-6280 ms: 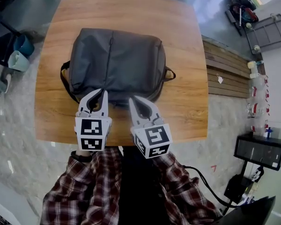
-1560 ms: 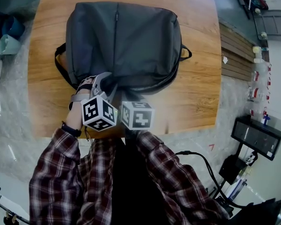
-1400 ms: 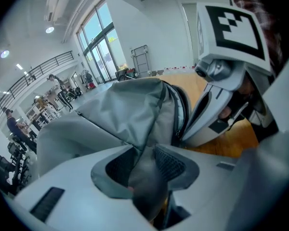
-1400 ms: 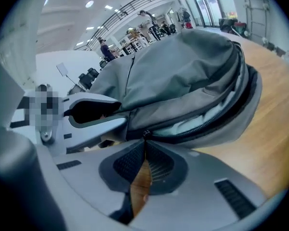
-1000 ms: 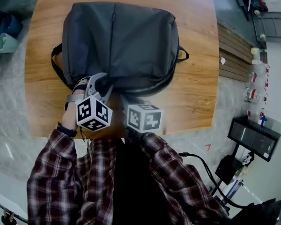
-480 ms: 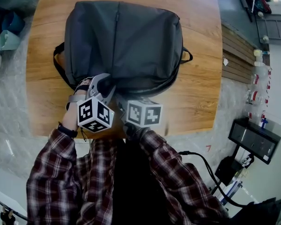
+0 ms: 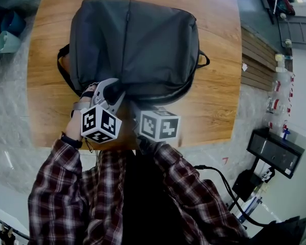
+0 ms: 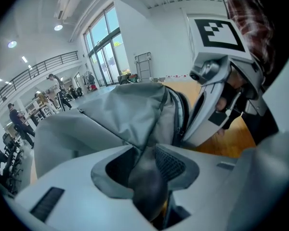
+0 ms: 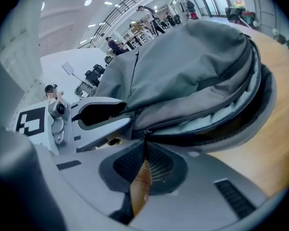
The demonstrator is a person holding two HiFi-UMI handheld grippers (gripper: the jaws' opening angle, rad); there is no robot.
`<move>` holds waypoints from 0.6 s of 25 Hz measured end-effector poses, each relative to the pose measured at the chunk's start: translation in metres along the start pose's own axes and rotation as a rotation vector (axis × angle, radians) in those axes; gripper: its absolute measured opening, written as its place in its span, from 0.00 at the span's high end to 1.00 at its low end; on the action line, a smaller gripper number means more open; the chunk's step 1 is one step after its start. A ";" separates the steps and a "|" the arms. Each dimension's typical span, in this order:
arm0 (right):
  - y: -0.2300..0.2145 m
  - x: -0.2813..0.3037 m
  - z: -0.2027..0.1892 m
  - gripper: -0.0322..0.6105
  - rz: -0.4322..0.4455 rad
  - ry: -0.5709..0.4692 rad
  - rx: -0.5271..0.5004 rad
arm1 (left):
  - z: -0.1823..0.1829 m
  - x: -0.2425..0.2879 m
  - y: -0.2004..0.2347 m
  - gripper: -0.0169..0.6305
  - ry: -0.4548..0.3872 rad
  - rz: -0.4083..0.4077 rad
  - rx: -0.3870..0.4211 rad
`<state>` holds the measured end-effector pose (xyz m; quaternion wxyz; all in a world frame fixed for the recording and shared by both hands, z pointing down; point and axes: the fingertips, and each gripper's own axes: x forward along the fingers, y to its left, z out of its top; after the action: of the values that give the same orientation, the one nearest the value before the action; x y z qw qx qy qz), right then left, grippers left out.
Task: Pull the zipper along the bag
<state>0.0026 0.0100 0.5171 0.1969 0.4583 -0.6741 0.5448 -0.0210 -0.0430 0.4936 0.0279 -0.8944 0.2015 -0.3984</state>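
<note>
A grey backpack lies flat on the wooden table. My left gripper sits at the bag's near left edge. In the left gripper view, this gripper is shut on a pinched fold of bag fabric. In the head view the right gripper's marker cube hides its jaws. In the right gripper view, the right gripper has just been closing, and the thin black zipper pull runs down between its pads. To the right of the slider, the zipper gapes open.
A carry loop sticks out from the bag's right side and a strap from its left. The table's near edge runs just under the cubes. A black box and cables stand on the floor at right.
Since the earliest frame both grippers have moved from in front of the bag onto its near edge. Over the last second the hands and the bag barely shift.
</note>
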 end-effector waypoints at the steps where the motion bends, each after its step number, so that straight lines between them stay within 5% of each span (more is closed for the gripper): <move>1: -0.001 -0.002 0.000 0.92 0.002 0.011 0.002 | 0.000 0.000 0.000 0.74 -0.005 -0.002 -0.004; 8: -0.007 -0.011 -0.002 0.93 0.016 0.101 -0.065 | -0.001 -0.001 0.001 0.74 -0.021 -0.018 -0.030; 15: -0.043 -0.045 0.013 0.93 0.048 0.081 0.026 | -0.004 -0.003 0.003 0.74 -0.034 -0.021 -0.048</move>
<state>0.0645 0.0169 0.5020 0.2052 0.4221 -0.6692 0.5761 -0.0264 -0.0439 0.4937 0.0057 -0.9035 0.2009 -0.3785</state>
